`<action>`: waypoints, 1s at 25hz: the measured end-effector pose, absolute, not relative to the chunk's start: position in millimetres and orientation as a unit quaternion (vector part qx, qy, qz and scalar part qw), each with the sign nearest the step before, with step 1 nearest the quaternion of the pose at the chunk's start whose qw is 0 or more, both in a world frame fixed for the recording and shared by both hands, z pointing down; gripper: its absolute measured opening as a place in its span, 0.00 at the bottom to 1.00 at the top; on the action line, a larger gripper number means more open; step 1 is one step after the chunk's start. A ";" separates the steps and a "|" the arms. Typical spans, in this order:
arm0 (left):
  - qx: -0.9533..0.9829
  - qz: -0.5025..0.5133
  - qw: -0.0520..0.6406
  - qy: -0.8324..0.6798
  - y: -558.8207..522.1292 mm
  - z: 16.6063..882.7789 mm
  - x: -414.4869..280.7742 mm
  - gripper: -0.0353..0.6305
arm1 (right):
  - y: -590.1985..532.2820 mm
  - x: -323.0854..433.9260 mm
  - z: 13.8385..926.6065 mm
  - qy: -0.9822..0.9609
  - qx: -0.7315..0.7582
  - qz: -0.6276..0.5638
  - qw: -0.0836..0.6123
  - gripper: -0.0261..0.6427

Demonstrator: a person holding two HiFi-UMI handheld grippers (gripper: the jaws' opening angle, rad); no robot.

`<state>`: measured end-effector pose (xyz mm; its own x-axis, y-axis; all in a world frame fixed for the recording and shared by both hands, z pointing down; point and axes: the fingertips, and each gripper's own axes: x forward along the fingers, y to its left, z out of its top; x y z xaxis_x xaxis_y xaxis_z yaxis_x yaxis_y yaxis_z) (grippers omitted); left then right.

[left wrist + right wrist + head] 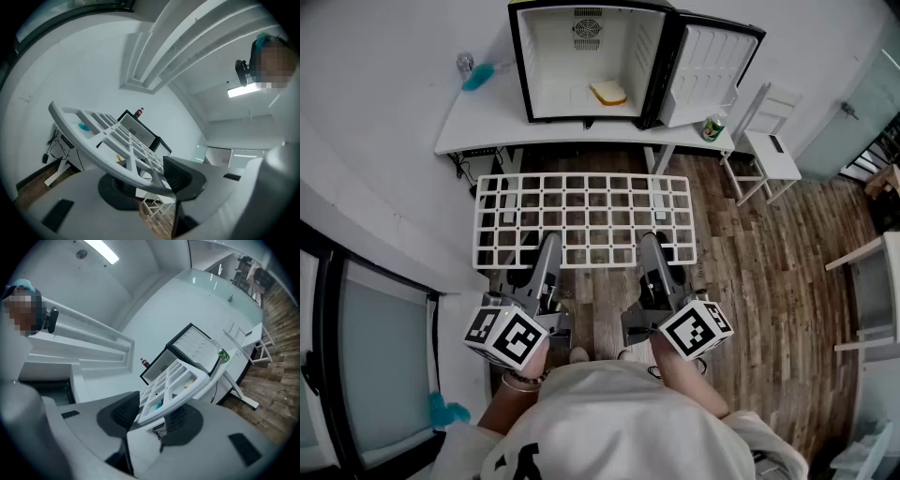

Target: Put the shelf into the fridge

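A white grid shelf (583, 219) hangs level in front of me, held by its near edge. My left gripper (546, 251) is shut on the shelf's near rail left of centre, and my right gripper (651, 249) is shut on it right of centre. In the left gripper view the shelf (101, 135) runs between the dark pads (180, 174). In the right gripper view the shelf (176, 383) sits clamped between the pads (125, 412). The small black fridge (586, 58) stands open on a white table (483, 122) ahead, its door (705, 67) swung right. A yellow sponge-like item (607, 92) lies inside.
A green bottle (713, 127) stands on the table's right end, and a blue item (475, 79) lies at its left. A white chair (766, 148) stands right of the table. A window (366, 356) lines the left wall. Wooden floor lies below the shelf.
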<state>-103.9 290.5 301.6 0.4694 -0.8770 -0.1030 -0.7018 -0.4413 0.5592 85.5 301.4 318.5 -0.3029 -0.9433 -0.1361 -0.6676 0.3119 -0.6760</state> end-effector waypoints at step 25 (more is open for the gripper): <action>0.837 -0.190 0.229 -0.459 282.3 304.9 -131.0 0.27 | 299.1 58.4 318.0 0.751 -0.545 -0.250 0.276 0.25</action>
